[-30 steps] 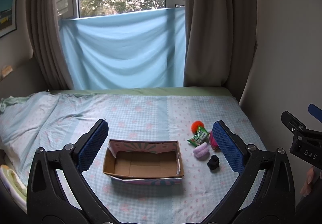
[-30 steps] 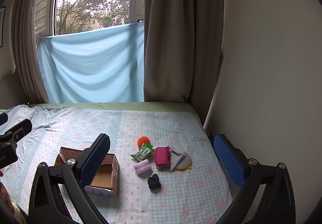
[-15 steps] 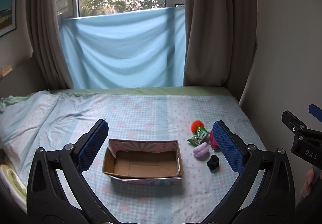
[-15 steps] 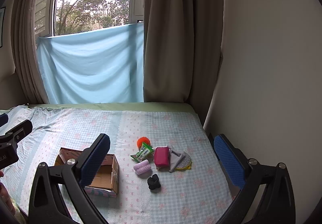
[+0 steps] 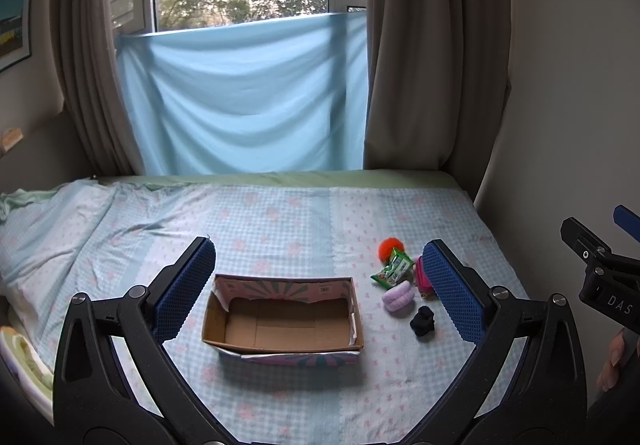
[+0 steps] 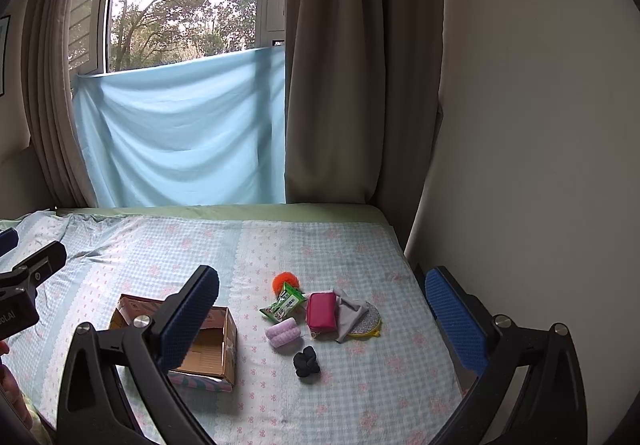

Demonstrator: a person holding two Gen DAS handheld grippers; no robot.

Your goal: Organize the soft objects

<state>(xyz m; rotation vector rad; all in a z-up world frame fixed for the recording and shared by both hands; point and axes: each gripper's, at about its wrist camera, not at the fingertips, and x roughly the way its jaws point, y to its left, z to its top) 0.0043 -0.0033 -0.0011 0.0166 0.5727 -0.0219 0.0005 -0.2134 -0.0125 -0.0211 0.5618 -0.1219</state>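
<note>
Both grippers, left (image 5: 318, 285) and right (image 6: 320, 319), are hovering wide apart, gripping nothing; box (image 5: 256, 333) is sitting empty, soft items (image 6: 320, 315) all lying outside

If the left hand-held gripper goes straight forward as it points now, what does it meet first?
Most likely the empty cardboard box, which sits centred between its open fingers; depth is hard to judge, so it might pass above.

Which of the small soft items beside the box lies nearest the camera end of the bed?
The black scrunchie. It sits alone in front of the lilac roll, closer to the claws than the pink pouch, green packet and orange pompom.
</note>
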